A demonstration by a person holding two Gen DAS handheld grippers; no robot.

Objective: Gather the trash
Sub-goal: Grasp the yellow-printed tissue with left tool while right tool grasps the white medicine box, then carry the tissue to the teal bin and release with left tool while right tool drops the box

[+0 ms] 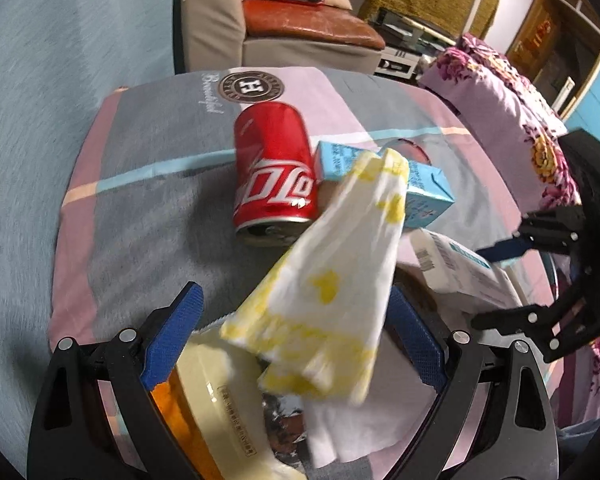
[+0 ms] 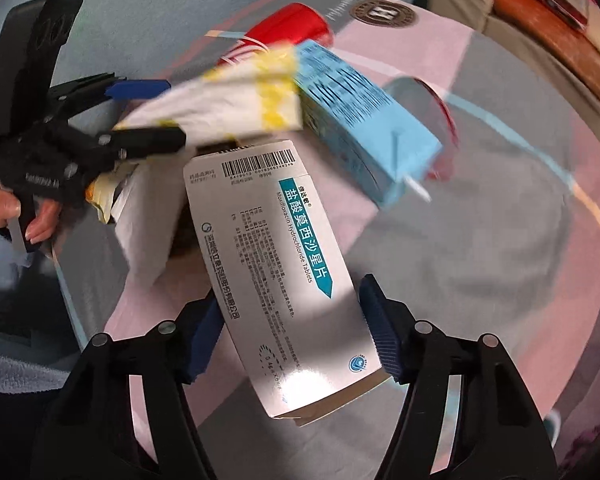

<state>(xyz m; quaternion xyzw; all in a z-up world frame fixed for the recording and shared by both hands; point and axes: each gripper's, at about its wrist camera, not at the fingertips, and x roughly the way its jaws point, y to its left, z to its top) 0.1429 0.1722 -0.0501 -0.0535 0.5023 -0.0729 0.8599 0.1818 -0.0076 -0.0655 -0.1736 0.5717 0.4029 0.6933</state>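
Observation:
My left gripper has its jaws wide apart around a crumpled white and yellow wrapper, which stands up between the fingers; whether they press it is unclear. A cream and orange packet lies under it. A red cola can lies on its side beyond, beside a light blue carton. My right gripper is shut on a white medicine box. The left gripper also shows in the right wrist view, with the wrapper, the can and the carton.
The trash lies on a grey, pink and blue striped cloth over a round surface. A beige sofa with an orange cushion stands behind. A floral purple blanket lies to the right. A clear red-rimmed dish sits behind the carton.

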